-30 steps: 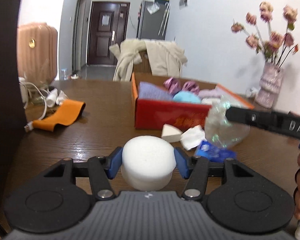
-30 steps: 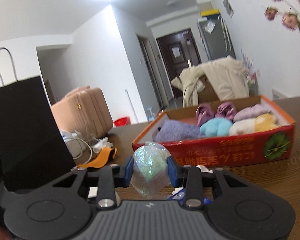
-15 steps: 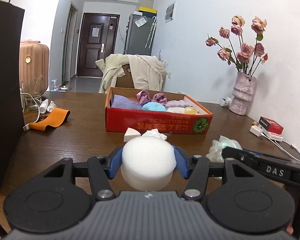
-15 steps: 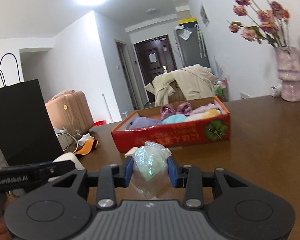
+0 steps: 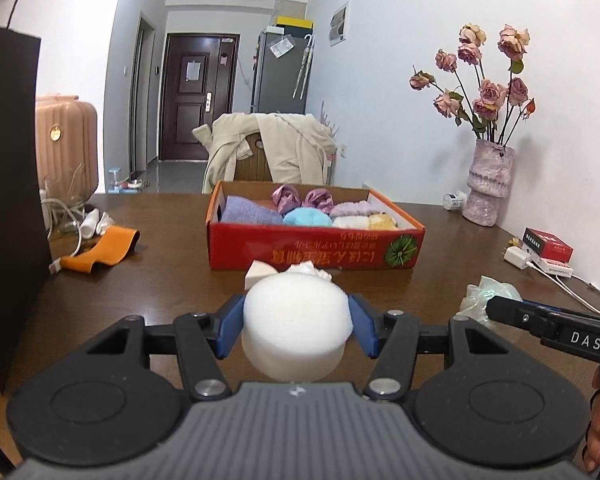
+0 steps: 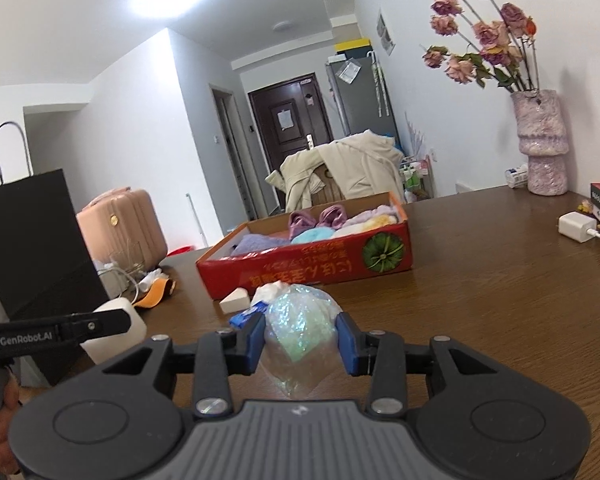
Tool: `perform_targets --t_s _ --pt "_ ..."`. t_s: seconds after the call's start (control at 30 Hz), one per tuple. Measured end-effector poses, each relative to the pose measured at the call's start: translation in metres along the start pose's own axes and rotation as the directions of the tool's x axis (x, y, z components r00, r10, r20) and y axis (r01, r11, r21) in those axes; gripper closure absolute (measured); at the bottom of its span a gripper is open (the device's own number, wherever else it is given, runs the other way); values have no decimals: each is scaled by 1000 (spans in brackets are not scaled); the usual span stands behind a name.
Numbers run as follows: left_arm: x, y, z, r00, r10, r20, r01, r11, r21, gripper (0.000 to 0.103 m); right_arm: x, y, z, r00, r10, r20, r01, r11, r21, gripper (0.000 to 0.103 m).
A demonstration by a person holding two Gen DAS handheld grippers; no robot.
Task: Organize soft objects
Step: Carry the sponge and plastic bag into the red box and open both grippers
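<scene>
White foam puck (image 5: 294, 322) is sitting pinched in your left gripper (image 5: 296, 330), crinkly iridescent bag (image 6: 300, 326) pinched in your right gripper (image 6: 300, 338); you're carrying both, next needing placement into the red box (image 5: 316, 254) ahead.

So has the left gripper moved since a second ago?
Yes. The left gripper, shut on the white sponge, has backed away from the red box, which now looks smaller and farther off.
</scene>
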State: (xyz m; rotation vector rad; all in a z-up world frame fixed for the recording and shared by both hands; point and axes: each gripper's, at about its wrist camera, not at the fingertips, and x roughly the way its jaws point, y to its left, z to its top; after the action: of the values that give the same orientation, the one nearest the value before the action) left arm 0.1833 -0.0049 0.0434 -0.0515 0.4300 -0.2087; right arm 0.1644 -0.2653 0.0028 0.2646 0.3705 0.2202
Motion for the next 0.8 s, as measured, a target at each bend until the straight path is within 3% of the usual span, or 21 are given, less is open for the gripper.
perform_targets --t_s 0.27,0.4,0.6,0.8 --pt "45 9 33 999 4 38 -5 1000 13 45 36 -8 37 1000 -16 19 17 998 -56 65" --pt "85 25 67 999 18 39 -18 1000 6 45 71 -13 68 1000 24 15 -23 998 -65 65" --pt "162 47 104 999 44 -5 -43 998 45 45 151 -23 119 999 44 -13 -45 993 -113 65" --pt "229 65 115 997 46 -66 -43 998 48 45 246 -43 154 995 -5 -97 -8 992 -129 65"
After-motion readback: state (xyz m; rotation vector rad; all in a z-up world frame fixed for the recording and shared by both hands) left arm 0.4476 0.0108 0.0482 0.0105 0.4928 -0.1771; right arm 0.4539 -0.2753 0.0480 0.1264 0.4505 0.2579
